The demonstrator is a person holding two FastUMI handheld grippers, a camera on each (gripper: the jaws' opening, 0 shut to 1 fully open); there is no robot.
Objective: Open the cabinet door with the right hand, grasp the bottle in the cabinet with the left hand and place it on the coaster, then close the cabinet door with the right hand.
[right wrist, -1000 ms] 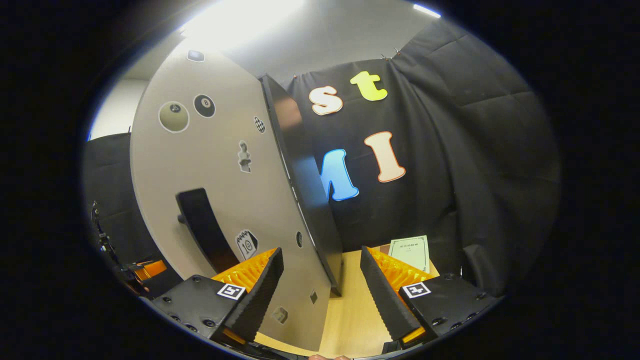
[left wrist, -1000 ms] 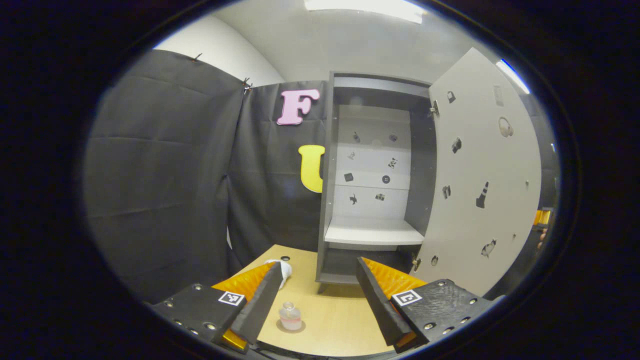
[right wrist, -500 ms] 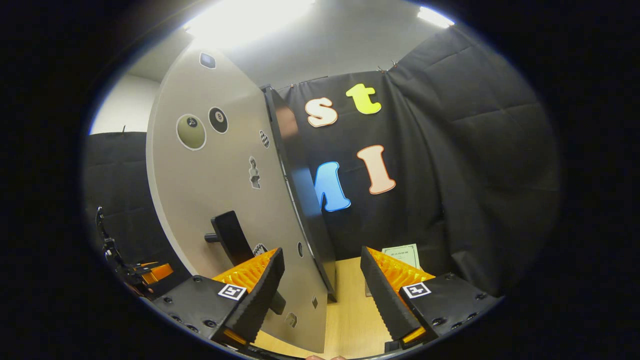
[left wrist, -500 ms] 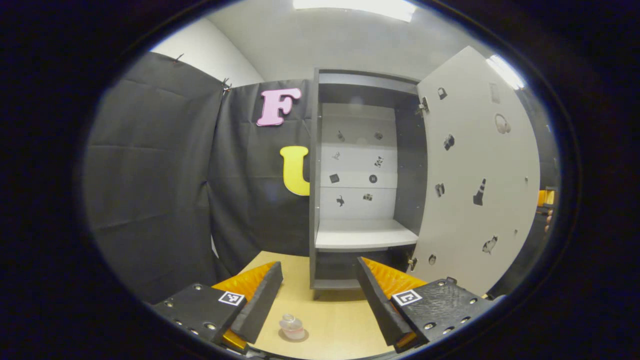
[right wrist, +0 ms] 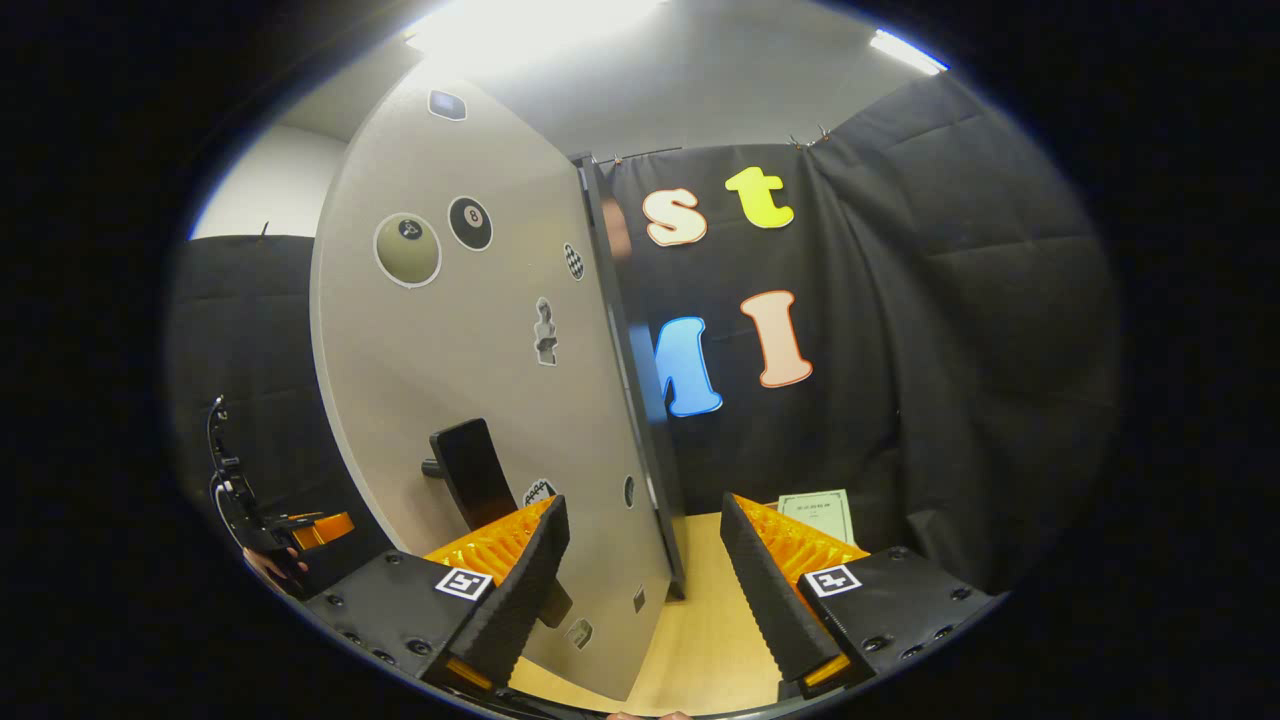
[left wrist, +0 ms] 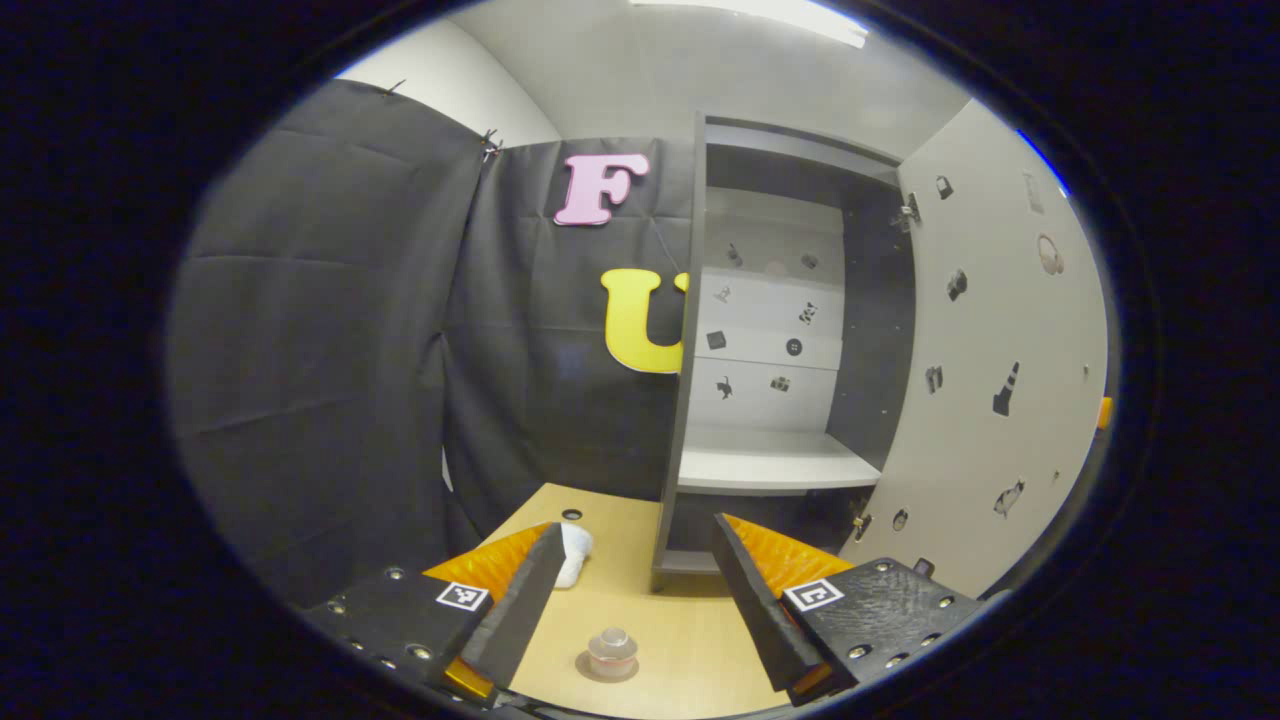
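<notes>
**Bottle set down, door left to close**

Left gripper view: our left gripper (left wrist: 632, 590) is spread, the bottle (left wrist: 612, 652) on its coaster (left wrist: 590, 667) below it.

Right gripper view: our right gripper (right wrist: 645, 580) gapes beside the cabinet door (right wrist: 480, 370); next we push it closed.

The door handle's (right wrist: 470, 470) lower end (behind right gripper (right wrist: 640, 590)) is hidden.

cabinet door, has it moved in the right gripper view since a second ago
Cannot tell. The cabinet door and the fixed booth wall behind it both shift in this view, so the camera itself moved. The door stands open, its edge between the open right claw's fingers.
</notes>
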